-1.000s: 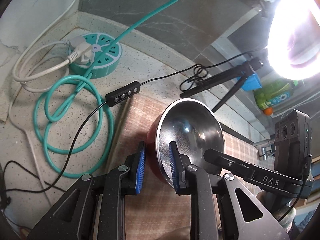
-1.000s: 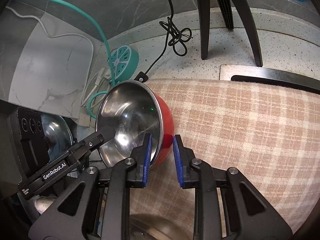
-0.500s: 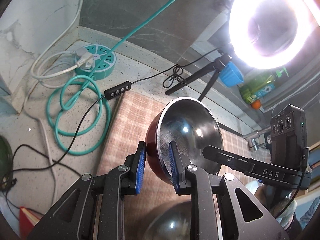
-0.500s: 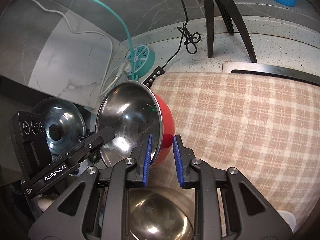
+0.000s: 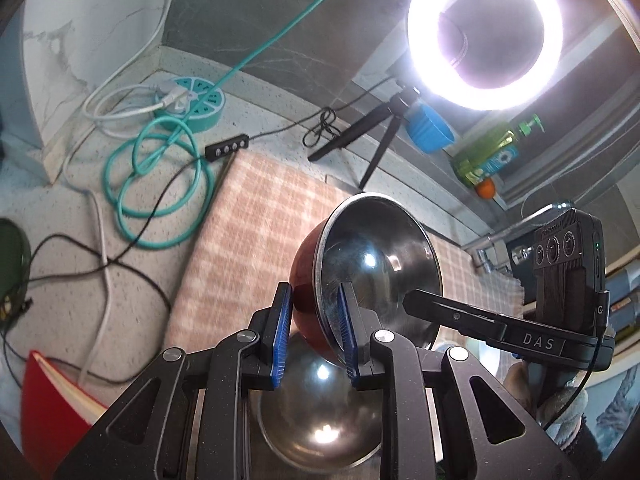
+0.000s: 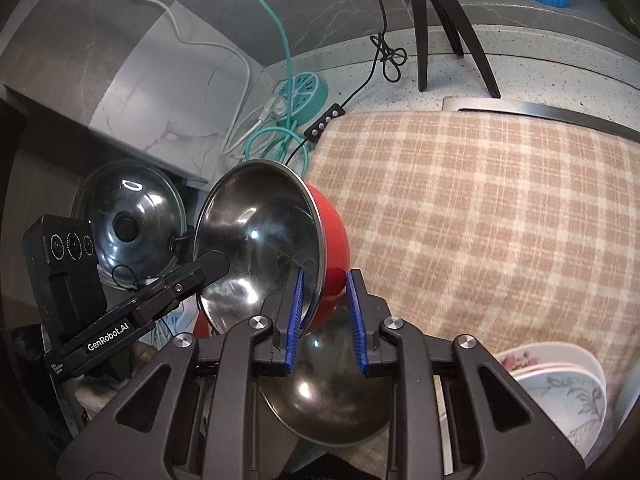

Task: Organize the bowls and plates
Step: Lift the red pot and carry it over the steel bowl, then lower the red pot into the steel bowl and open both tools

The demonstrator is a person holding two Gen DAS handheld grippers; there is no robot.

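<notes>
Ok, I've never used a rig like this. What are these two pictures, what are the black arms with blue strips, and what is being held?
There is no robot arm: a person carries a handheld gripper in each hand, and each has a fisheye camera looking along its two fingers. One picture comes from the left gripper, the other from the right gripper. The blue strips are the pads on the jaws. Both grippers pinch the rim of one red bowl with a steel inside, from opposite sides, holding it tilted in the air. Below it lies a bare steel bowl on the checked cloth, beside flowered plates. A glass pot lid, cables and a ring light stand around.
</notes>
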